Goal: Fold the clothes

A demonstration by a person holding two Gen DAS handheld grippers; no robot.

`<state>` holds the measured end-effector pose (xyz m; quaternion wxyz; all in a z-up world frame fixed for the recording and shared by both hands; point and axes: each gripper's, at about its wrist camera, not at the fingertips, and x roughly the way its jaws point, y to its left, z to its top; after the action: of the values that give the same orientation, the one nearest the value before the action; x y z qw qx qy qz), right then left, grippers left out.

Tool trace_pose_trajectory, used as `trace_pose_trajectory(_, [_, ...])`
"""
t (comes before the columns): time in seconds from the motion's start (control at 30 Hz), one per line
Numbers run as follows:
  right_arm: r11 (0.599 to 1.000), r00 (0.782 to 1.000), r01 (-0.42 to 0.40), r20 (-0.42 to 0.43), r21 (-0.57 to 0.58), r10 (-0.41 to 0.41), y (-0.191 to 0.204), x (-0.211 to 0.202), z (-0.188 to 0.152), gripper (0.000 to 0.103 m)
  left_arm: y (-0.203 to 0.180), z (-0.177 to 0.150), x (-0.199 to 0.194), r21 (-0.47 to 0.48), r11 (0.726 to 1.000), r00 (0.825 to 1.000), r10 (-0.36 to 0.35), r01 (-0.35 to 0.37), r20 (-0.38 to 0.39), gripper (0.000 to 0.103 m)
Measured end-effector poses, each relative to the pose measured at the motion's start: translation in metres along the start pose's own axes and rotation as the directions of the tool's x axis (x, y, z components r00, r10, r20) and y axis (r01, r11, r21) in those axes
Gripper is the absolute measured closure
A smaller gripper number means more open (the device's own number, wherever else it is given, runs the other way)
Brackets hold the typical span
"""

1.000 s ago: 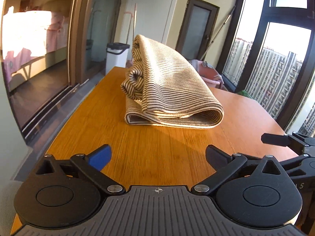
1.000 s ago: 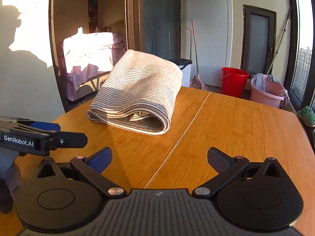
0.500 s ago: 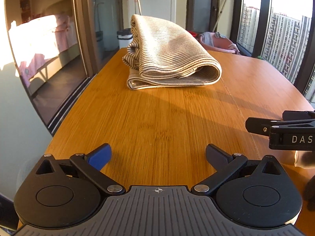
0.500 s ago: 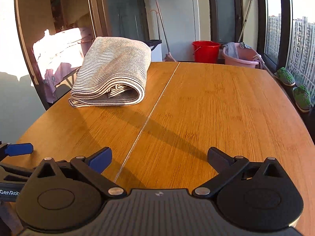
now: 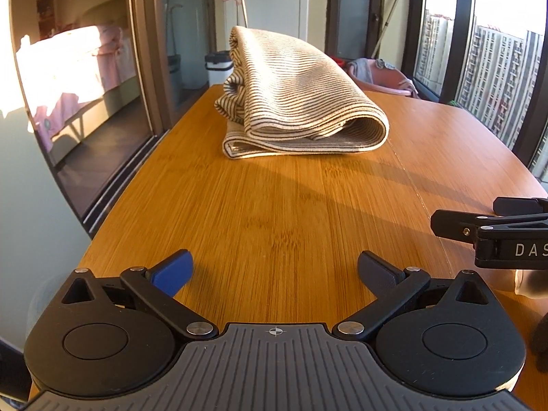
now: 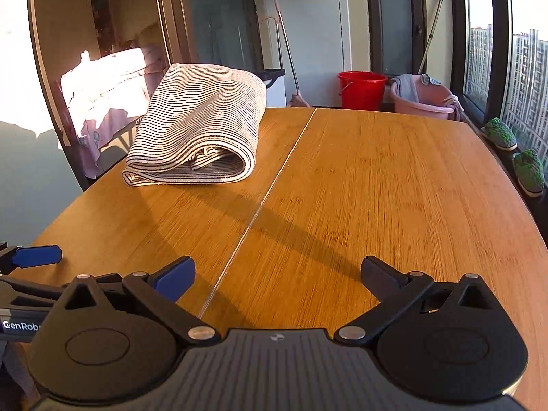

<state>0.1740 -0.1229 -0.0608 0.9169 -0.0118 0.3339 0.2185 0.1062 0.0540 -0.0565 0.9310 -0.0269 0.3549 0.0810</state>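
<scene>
While nothing was gripped: both tools were held low at the near edge of the table (image 5: 274, 226), judged as parked away from finished work.
Left gripper (image 5: 274, 269): jaws were spread wide, nothing between them.
Right gripper (image 6: 277, 272): jaws were likewise parted and unloaded.
Striped garment (image 5: 301, 102): it was laid folded on the far left part of the table, well apart from both tools.
Left view only: bunched side folds were shown.
Right view only: a red bucket (image 6: 361, 89) and pink basin (image 6: 428, 101) were shown beyond.
</scene>
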Motion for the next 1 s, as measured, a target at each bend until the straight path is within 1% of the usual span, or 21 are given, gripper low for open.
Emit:
trace_pose_trajectory(0.23, [1.000, 1.000, -0.006, 0.002, 0.006, 0.006, -0.0016, -0.0010, -0.0001, 0.000, 0.0005, 0.0008, 0.0007, -0.001, 1.000, 1.000, 0.000, 0.000, 0.001, 0.000])
trace_pose_trajectory(1.0, [0.999, 1.000, 0.020, -0.014, -0.043, -0.021, 0.0052, 0.0029, -0.0010, 0.000, 0.0011, 0.0014, -0.0002, -0.001, 1.000, 1.000, 0.002, -0.002, 0.001, 0.000])
